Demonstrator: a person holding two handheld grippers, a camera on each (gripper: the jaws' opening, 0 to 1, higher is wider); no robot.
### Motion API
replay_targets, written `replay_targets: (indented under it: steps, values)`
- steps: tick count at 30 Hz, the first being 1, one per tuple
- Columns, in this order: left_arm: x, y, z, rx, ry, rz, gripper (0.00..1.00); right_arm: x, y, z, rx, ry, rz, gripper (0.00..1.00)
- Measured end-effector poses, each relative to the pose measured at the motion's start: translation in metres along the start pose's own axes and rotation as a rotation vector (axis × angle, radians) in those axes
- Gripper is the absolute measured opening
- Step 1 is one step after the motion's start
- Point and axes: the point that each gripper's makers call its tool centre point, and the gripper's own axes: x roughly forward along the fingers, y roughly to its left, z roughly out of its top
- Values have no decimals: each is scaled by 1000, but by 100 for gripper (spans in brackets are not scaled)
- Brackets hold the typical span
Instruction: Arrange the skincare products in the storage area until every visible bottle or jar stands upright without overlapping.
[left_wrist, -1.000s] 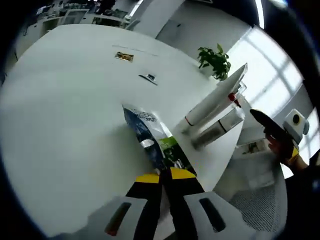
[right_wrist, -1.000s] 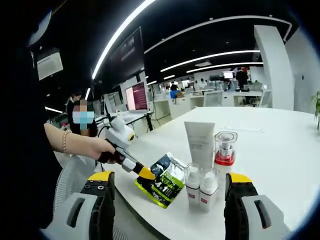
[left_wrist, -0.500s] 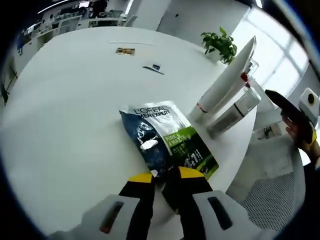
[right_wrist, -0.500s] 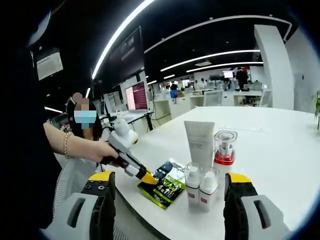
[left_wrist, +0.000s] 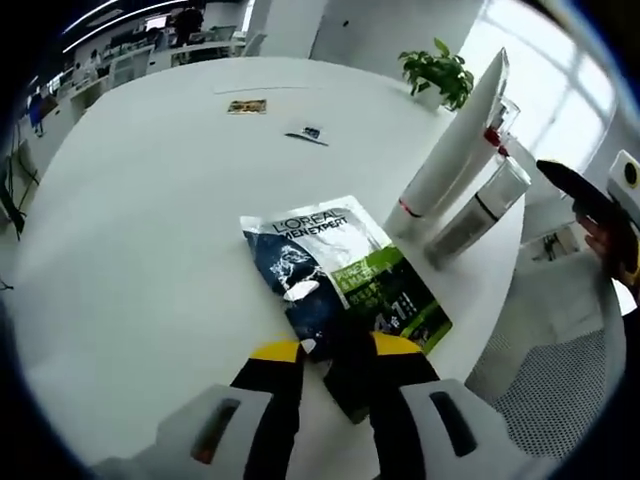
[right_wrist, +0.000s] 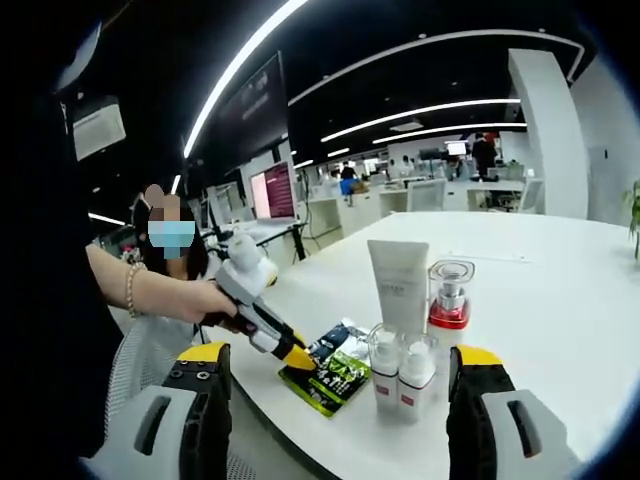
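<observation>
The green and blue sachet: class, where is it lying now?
In the left gripper view, the sachet lies flat on the white table near its edge, beside the white tube, its near end between the left tongs.

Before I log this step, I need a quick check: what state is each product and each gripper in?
sachet: lying flat on the table, near edge pinched by the left gripper.
white tube: standing upright.
red-collared pump bottle: upright, beside the tube.
two small clear-capped bottles: upright, side by side.
right gripper: open, holding nothing.
</observation>
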Motion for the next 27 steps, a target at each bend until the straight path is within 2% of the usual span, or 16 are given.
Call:
replay_targets:
  steps: [12, 17, 19, 25, 27]
  values:
    - [-7, 5, 2, 49, 6, 37, 41, 1, -1, -1, -1, 6, -1, 95]
    - [-16, 14, 8, 38, -24, 46, 45, 2, -1, -2, 3, 11, 3, 95]
    - [-22, 10, 9, 40, -29, 52, 47, 3, 0, -2, 4, 13, 7, 95]
    - [-31, 16, 7, 21, -58, 52, 52, 3, 0, -4, 7, 19, 13, 95]
    - [-36, 11, 5, 19, -73, 53, 54, 3, 0, -4, 7, 21, 12, 95]
